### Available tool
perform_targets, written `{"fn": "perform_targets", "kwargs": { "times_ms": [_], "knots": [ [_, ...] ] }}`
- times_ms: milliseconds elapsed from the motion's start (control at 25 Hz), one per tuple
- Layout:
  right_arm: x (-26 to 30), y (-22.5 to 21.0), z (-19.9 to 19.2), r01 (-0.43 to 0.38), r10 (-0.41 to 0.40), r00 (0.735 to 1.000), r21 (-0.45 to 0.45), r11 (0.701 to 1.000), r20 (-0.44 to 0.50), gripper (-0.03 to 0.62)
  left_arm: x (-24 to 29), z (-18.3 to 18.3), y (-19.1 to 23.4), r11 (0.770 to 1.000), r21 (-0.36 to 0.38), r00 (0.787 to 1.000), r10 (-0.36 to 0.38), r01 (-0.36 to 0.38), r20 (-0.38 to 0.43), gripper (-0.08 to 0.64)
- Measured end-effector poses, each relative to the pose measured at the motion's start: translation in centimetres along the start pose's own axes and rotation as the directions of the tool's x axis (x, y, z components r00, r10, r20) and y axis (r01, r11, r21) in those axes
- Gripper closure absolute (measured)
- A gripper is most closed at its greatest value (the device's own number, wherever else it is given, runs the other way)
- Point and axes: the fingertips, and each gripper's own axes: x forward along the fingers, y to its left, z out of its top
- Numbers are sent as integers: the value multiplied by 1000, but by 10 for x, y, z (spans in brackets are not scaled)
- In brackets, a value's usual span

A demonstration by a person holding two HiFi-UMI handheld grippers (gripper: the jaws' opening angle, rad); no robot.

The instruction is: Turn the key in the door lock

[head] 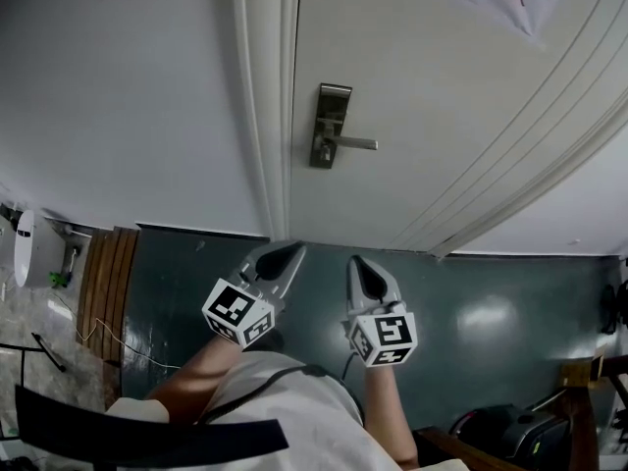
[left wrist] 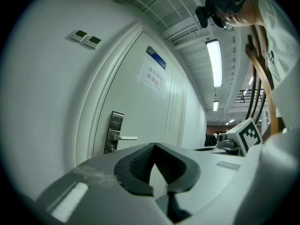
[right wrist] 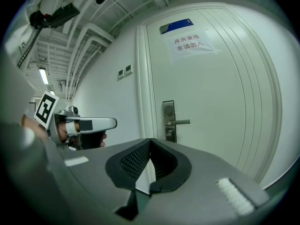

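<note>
A white door [head: 432,106] carries a steel lock plate [head: 331,126] with a lever handle [head: 355,143] pointing right. Under the lever sits the keyhole area [right wrist: 169,134]; any key there is too small to make out. My left gripper [head: 287,255] and right gripper [head: 365,268] hover side by side over the floor, short of the door and below the lock. Both point at the door. The left gripper's [left wrist: 154,145] pads meet at the tips with nothing between them. The right gripper [right wrist: 150,140] is likewise shut and empty. The lock plate [left wrist: 114,132] lies ahead, well beyond both tips.
A paper notice [right wrist: 190,43] and a blue sign [right wrist: 176,26] hang high on the door. Wall switches [left wrist: 86,38] sit left of the door frame [head: 265,96]. The floor [head: 491,312] is dark green. Wooden slats [head: 103,273] stand at left, a black bag [head: 510,430] at lower right.
</note>
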Motion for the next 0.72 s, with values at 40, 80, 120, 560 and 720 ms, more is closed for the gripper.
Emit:
{"fn": "perform_targets", "kwargs": {
  "times_ms": [40,80,120,560,720],
  "knots": [
    [7,-2,2,4,-4,1000,-1,1000,-3,583,4,2,6,1000,-2,1000,-5,5,-2,555],
    [15,-4,4,9,-9,1000,-1,1000,-5,583,9,3,13,1000,-3,1000,-10,10,-4,555],
    [23,-6,6,14,-14,1000,0,1000,-6,583,13,5,20,1000,-5,1000,-15,15,-6,555],
    [94,-13,23,57,-56,998,2,998,-26,583,49,22,87,998,-22,998,-66,66,-14,555],
    [120,-12,22,70,-70,997,3,998,-41,583,53,21,113,996,-35,997,-78,77,-24,555]
  ]
}}
